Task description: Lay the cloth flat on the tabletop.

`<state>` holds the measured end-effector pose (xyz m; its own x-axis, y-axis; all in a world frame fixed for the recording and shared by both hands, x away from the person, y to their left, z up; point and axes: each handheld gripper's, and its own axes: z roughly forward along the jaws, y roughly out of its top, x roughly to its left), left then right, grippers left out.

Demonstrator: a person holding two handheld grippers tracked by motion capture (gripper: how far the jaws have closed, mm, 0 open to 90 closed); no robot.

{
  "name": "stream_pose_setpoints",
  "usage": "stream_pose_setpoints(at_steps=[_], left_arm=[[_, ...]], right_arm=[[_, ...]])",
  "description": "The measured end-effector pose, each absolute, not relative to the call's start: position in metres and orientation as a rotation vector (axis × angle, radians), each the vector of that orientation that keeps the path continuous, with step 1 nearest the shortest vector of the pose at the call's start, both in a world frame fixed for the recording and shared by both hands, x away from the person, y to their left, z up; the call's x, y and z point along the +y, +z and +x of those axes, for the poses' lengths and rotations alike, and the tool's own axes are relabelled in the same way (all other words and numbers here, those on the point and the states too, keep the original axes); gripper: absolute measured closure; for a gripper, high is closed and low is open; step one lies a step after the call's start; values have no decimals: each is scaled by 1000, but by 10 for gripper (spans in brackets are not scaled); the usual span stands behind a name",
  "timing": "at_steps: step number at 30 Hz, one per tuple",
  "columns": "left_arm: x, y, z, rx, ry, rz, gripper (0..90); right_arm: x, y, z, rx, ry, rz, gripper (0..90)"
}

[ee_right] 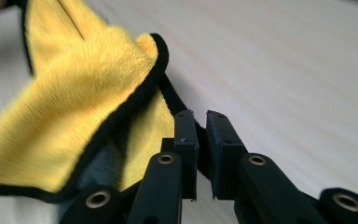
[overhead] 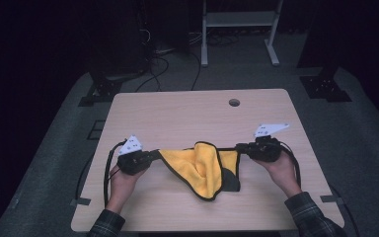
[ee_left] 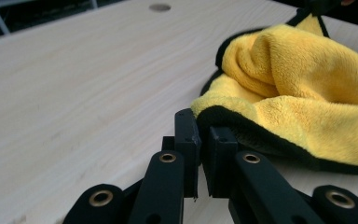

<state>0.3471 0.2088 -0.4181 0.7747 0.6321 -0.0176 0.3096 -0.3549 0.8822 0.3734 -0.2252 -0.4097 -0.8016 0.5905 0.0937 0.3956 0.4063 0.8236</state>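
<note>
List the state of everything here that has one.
Cloth: yellow, black-edged, bunched, stretched between both grippers, sagging onto the table.
Left gripper: shut on the cloth's edge.
Right gripper: shut on the cloth's edge.

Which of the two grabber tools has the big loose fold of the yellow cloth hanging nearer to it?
The right gripper. The yellow cloth bunches and droops beside it, while toward the left gripper it narrows to a stretched corner. Both pinch its black edge.
</note>
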Motion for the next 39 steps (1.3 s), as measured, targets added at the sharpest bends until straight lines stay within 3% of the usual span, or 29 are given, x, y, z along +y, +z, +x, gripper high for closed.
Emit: stream_pose_setpoints(at_steps=[16,25,29,30,31,39], left_arm=[[209,-371,346,583,523,1856,849],[208,-388,371,653,528,1897,850],[210,-398,379,706,535,1920,852],[212,-401,380,713,544,1938,852],[212,-401,380,713,544,1938,851],[215,-403,377,724,549,1947,851]], right_arm=[[-270,-334,349,2191,1539,790,826],[-264,-348,363,2220,1469,843,823],[-259,-366,381,2226,1451,911,787],[-255,-371,383,2245,1435,915,715],[-255,-371,383,2245,1435,915,715],[-222,-385,357,2389,1483,775,626]])
